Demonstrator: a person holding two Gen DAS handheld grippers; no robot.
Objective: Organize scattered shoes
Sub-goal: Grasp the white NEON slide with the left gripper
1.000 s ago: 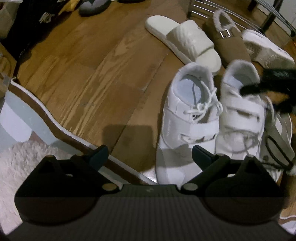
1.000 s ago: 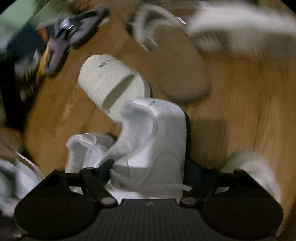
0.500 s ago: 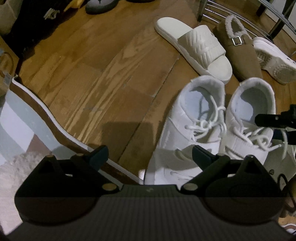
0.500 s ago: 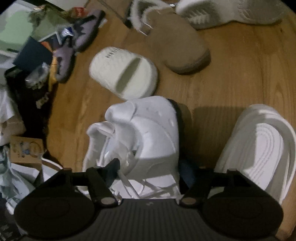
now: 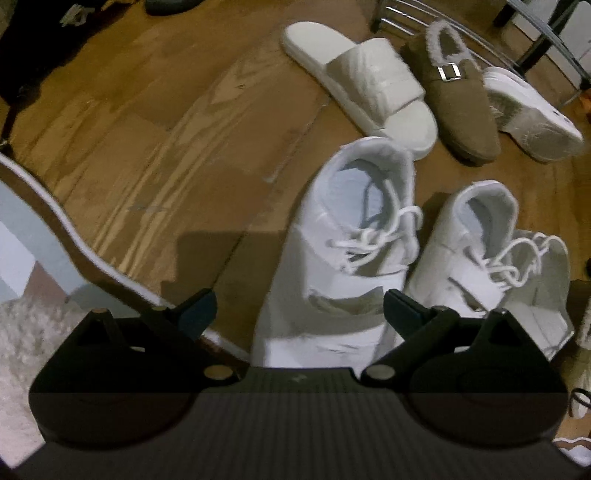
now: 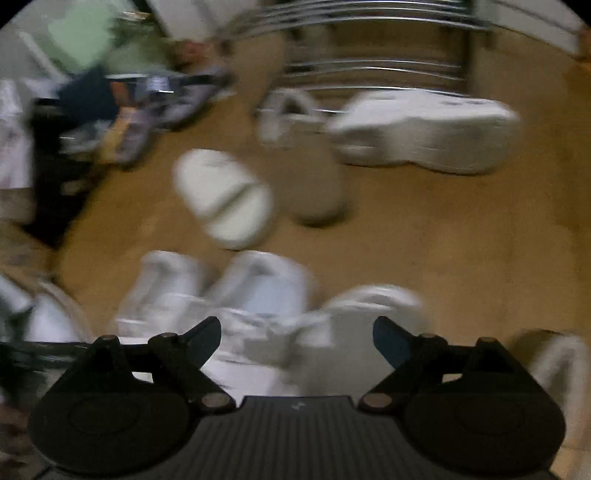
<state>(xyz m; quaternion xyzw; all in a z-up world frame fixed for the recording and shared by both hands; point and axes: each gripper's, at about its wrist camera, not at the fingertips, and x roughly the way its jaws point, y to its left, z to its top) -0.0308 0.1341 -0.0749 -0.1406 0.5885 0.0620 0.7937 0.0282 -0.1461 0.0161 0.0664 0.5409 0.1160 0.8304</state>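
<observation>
- Two white lace-up high-top sneakers stand upright side by side on the wooden plank floor (image 5: 155, 122), heels away from the left camera: the nearer sneaker (image 5: 347, 251) fills the middle of the view and its mate (image 5: 476, 236) sits just to its right, apart from it at the heels.
- A third white shoe lying on its side (image 5: 546, 295) pokes out from behind the mate, touching it.
- The left tool (image 5: 299, 310) hangs over the toe of the nearer sneaker, pointing steeply down; its jaws stand wide, the pads clear of the shoe, gripping nothing.
- The right tool (image 6: 297, 336) is over the same group of white sneakers (image 6: 221, 295), seen blurred in its own view; its jaws have just been opening and stand wide with nothing pressed between them.
- Farther off lie a cream quilted slide sandal (image 5: 362, 81), a brown suede clog with fleece lining and a metal buckle (image 5: 458, 92) just to its right, and a white chunky-soled shoe tipped on its side (image 5: 528, 114) beside the clog.
- A chrome wire rack (image 5: 480, 33) stands behind those shoes.
- At the left, a rug with a brown and white border (image 5: 55, 218) and a fluffy pale mat (image 5: 26, 339) cover the floor.
- Dark clutter sits at the far left of the floor; I cannot tell what it is.
</observation>
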